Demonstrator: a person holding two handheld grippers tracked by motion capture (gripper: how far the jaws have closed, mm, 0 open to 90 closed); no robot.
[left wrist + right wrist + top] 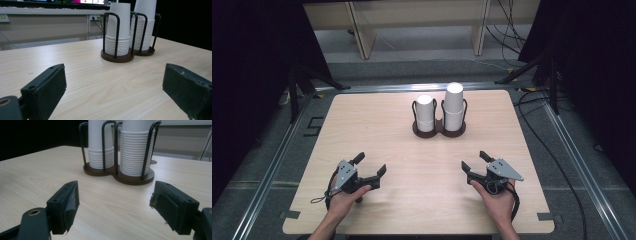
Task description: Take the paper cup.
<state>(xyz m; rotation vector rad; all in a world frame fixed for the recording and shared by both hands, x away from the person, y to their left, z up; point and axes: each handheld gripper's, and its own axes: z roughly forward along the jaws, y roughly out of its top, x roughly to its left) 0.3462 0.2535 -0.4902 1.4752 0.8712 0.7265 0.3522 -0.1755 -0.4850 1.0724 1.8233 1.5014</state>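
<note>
Two stacks of white paper cups stand upside down in a dark double holder (439, 131) with black wire loops, toward the table's far middle. The left stack (425, 113) is shorter than the right stack (453, 106). My left gripper (371, 167) rests on the table near the front left, open, nothing between its jaws. My right gripper (476, 162) rests at the front right, also open and empty. In the left gripper view the holder (117, 56) and shorter stack (118, 30) stand ahead. The right gripper view shows the holder (130, 179) with the taller stack (136, 152) at right.
The light wooden table (377, 125) has rounded corners and sits in a metal frame. Black stands and cables (537, 107) lie on the floor to the right, and a pale shelf unit (412, 20) stands beyond the table.
</note>
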